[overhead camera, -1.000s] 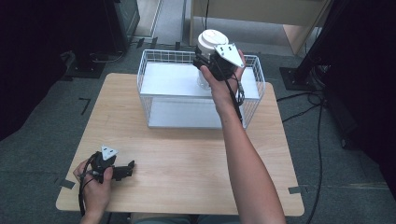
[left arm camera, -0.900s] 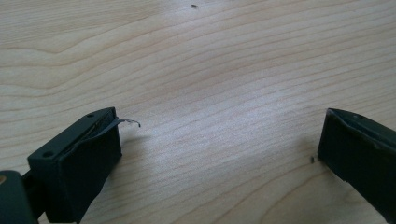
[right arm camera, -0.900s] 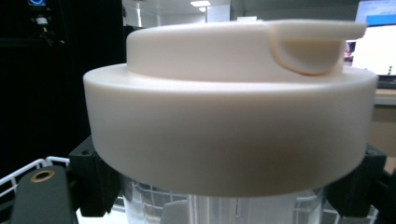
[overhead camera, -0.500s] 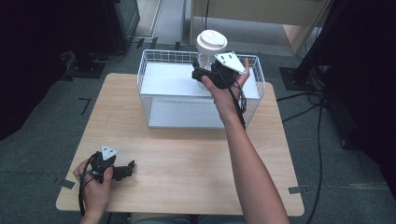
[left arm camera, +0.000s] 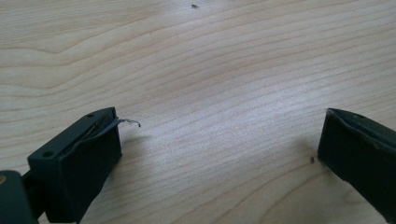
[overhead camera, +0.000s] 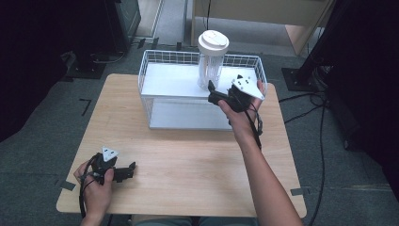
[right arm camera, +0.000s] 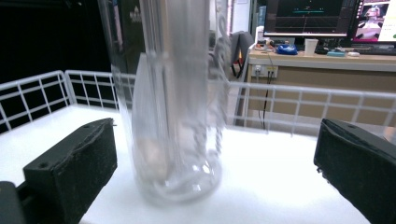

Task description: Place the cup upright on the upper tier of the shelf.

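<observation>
A clear tumbler (overhead camera: pixel 211 66) with a white lid stands upright in the white wire basket (overhead camera: pixel 155 70) at the back of the table. My right gripper (overhead camera: pixel 212 94) hovers just in front of it, over the basket's near right part. Its jaws have just been opening and now stand wide apart. In the right gripper view the tumbler (right arm camera: pixel 175 116) stands a little ahead of the right gripper (right arm camera: pixel 212 158), with neither pad touching it. My left gripper (overhead camera: pixel 129 170) rests near the front left corner of the table. The left gripper (left arm camera: pixel 219 135) is open over bare wood.
The wooden table (overhead camera: pixel 188 160) has free room between the basket and my left hand. The basket's wire walls (right arm camera: pixel 280 98) rise around its white floor. Dark equipment and cables lie on the floor beside the table.
My right gripper has let go of the tumbler and drawn back, down and toward the person. The tumbler stays upright in the basket. The left gripper has not moved.
</observation>
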